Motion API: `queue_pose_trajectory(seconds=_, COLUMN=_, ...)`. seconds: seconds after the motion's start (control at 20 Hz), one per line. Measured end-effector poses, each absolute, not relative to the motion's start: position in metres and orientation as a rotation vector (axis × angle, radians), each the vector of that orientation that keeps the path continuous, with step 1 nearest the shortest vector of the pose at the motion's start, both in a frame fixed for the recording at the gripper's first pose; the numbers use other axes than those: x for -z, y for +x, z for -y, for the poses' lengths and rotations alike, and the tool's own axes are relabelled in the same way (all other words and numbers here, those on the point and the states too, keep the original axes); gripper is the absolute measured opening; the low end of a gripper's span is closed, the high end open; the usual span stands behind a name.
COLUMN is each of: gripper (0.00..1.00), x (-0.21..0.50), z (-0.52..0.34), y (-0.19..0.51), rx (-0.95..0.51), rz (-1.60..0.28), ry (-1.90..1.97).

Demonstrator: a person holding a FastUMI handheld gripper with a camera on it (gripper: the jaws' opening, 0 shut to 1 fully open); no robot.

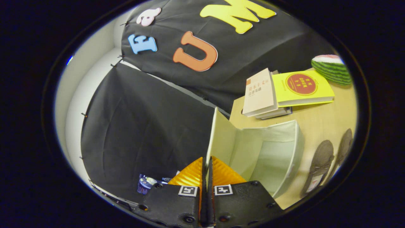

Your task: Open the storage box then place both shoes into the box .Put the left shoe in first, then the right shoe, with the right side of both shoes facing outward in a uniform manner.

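The gripper (207, 164) is clenched, seemingly pinching the storage box (269, 152) lid's (220, 136) edge; 2 shoes (329, 161) lie at 3 o'clock from the box.

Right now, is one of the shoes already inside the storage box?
No, the storage box is open and empty inside, and both shoes lie on the table beside it.

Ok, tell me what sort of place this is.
Probably a staged recording booth, not a real home: black cloth wall behind a light wooden table, set with books, a watermelon-slice prop, two shoes and an open storage box. The gripper pinches the box's lid.
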State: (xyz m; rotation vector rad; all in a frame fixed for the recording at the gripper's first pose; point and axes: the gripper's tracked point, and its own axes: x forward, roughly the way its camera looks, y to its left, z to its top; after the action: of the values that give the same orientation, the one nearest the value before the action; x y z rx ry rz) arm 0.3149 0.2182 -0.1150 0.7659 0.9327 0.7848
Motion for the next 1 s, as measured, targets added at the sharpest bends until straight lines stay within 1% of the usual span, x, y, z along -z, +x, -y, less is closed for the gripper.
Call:
queue_pose_trajectory(seconds=0.25, gripper=0.06, x=0.105, z=-0.264, y=0.319, rx=-0.800, rz=-0.891, ry=0.802)
queue_pose_trajectory(seconds=0.55, gripper=0.07, x=0.117, z=-0.313, y=0.326, rx=-0.808, rz=-0.849, ry=0.850)
queue_pose_trajectory(seconds=0.7, gripper=0.12, x=0.127, z=-0.326, y=0.329, rx=-0.815, rz=-0.806, ry=0.797)
queue_pose_trajectory(seconds=0.8, gripper=0.17, x=0.136, z=-0.331, y=0.326, rx=-0.813, rz=-0.822, ry=0.768)
queue_pose_trajectory(seconds=0.9, gripper=0.59, x=0.155, z=-0.336, y=0.314, rx=-0.793, rz=-0.869, ry=0.744)
queue_pose_trajectory(seconds=1.0, gripper=1.00, x=0.169, z=-0.318, y=0.323, rx=-0.730, rz=-0.903, ry=0.677)
